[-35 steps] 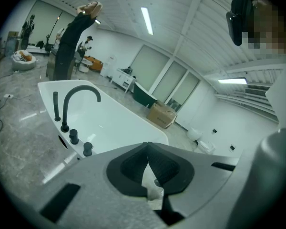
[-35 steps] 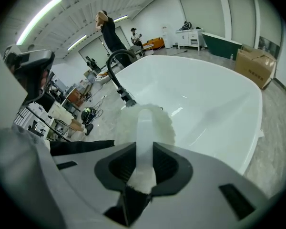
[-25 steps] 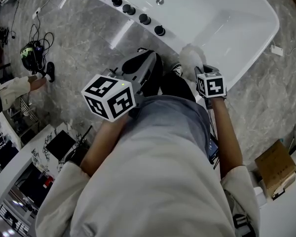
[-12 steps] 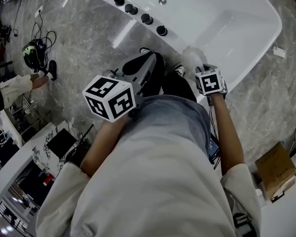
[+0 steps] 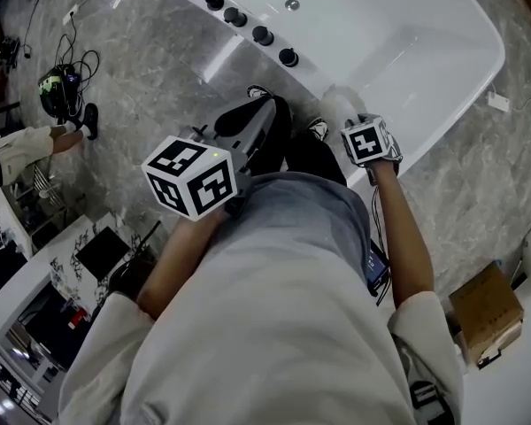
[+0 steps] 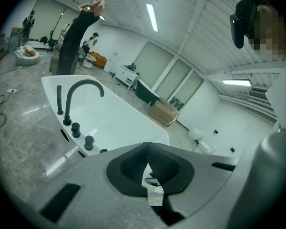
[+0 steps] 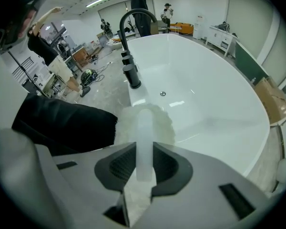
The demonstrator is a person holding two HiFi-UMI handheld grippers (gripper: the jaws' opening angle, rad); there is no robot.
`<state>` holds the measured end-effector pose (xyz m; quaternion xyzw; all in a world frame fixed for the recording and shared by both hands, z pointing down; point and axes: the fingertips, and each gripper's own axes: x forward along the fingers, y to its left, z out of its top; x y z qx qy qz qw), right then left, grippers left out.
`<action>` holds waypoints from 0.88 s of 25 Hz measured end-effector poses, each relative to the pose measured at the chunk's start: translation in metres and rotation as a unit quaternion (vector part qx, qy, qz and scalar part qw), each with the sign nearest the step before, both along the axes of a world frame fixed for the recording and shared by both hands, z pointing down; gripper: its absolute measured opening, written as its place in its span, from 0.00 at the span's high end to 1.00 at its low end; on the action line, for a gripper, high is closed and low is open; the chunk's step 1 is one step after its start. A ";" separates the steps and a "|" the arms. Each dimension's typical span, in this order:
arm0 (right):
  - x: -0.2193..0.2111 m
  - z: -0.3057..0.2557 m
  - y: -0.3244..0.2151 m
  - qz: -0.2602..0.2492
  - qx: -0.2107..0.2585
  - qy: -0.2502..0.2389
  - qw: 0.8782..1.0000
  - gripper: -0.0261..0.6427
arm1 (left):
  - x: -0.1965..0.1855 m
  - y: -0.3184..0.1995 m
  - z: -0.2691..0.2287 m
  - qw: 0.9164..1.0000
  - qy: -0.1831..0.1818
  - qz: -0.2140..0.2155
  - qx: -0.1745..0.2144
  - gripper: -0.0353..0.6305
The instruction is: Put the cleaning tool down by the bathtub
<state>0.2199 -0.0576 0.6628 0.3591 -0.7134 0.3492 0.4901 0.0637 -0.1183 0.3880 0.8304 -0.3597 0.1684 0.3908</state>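
"Two grippers, only one of them loaded. Your right gripper [image 7: 144, 162] has its jaws clamped on the white handle of the cleaning tool [image 7: 145, 120]. The fluffy white head pokes out past the jaws toward the far side." – mopfan

"Yep. From your head camera that fluffy head is over the near rim of the bathtub [image 5: 407, 42], just right of the row of black knobs [image 5: 264, 35]. Can't tell if it's touching the rim or hanging just above it, tbh." – tilegeek

"Your left gripper [image 6: 148, 152] is empty, with the jaws pressed together and only a thin slit showing between them. You've got it left of the tool, out in front of your body. It's pointed at the tub's left end, where the black faucet [image 6: 78, 92] curves up." – mopfan

"Also, your black trouser leg [image 7: 62, 123] is just left of the tool's head in the right gripper view, close to the tub's outer wall. Grey marble floor [image 5: 159, 69] all round the tub. There's a cardboard box [image 5: 487, 306] on the floor near you on the right, well apart from the tool. Some cables [image 5: 71, 60] and someone's pale sleeve [image 5: 22, 151] are way off on the left." – tilegeek
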 end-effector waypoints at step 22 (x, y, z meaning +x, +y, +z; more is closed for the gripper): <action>-0.002 0.021 -0.012 -0.070 -0.005 0.040 0.997 0.85 | -0.004 0.002 0.004 1.000 -0.004 -0.006 -0.005 0.94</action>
